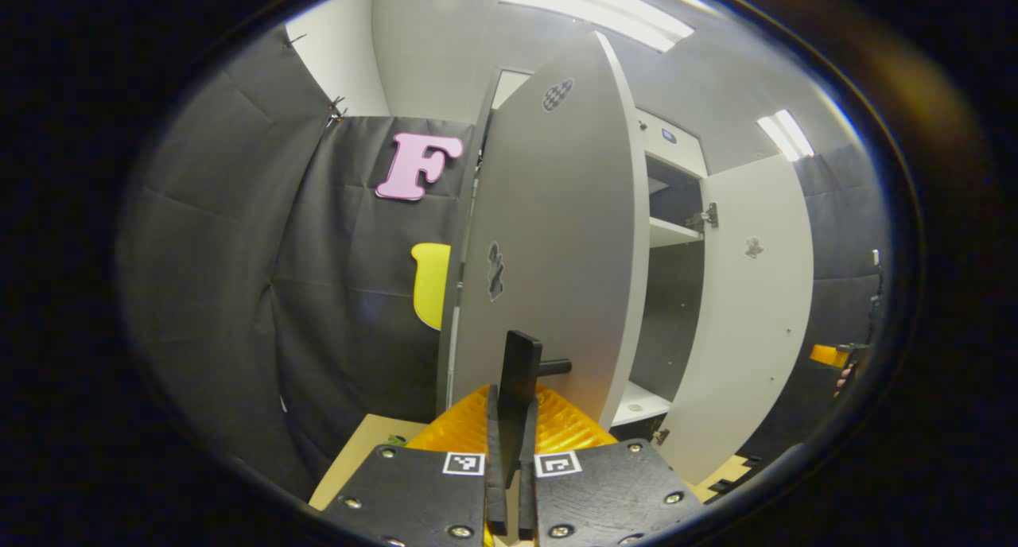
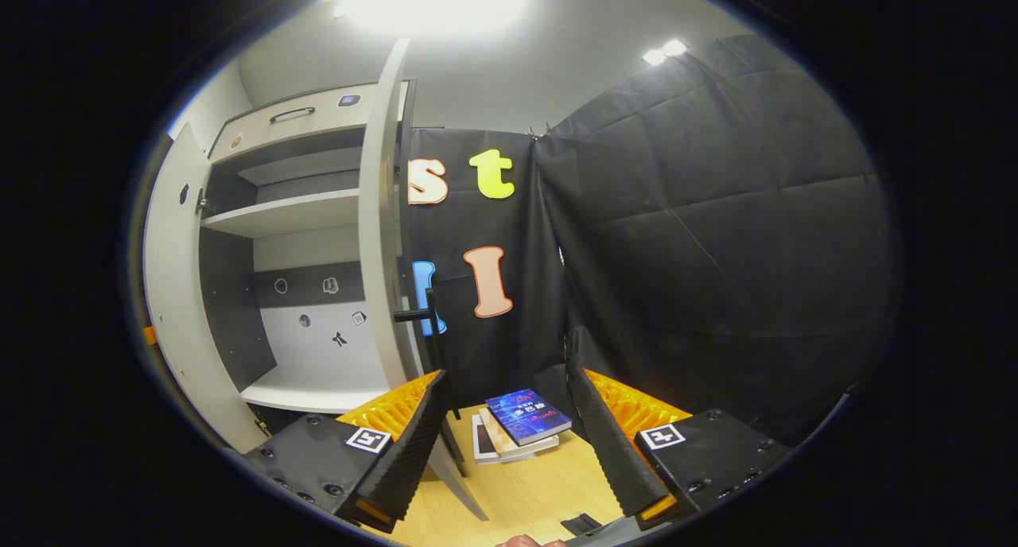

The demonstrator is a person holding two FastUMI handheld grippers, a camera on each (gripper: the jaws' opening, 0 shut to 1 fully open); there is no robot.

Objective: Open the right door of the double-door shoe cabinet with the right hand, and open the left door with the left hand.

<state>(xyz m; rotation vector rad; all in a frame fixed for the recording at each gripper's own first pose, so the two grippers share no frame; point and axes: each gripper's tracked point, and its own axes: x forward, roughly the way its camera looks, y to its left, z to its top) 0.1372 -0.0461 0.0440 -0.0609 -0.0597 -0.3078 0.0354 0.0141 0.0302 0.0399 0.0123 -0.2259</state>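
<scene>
Booth: black cloth walls, wood floor [image 2: 525, 491], grey shoe cabinet [image 2: 302, 213] as the landmark.

Left side: left gripper [image 1: 510, 459] is pinched on the left door handle [image 1: 521, 368], a dark vertical bar standing off the door face on a short post. Fingers look pressed onto the bar from both sides, almost no gap showing. That grip makes sense: the bar gives a pull point, and the left door [image 1: 549, 237] is already swung well out from the cabinet front, edge toward the camera. Handle sits directly ahead of the gripper, right at the tips.

Right side: right gripper [image 2: 509, 428] is spread wide, nothing between the fingers. Right door [image 2: 382, 229] stands swung out from the cabinet, edge-on, its handle [image 2: 425, 316] just up and left of the left finger [image 2: 406, 444], apart, not touching. My read: released because that door is far enough open.

Cabinet interior is exposed between the two doors: shelves [image 2: 286, 213] and back panel visible. A stack of books [image 2: 521, 424] lies on the floor past the right door, between the spread fingers in the right gripper view.

Judgement: both doors open, task near done; the left gripper only has to let go.
</scene>
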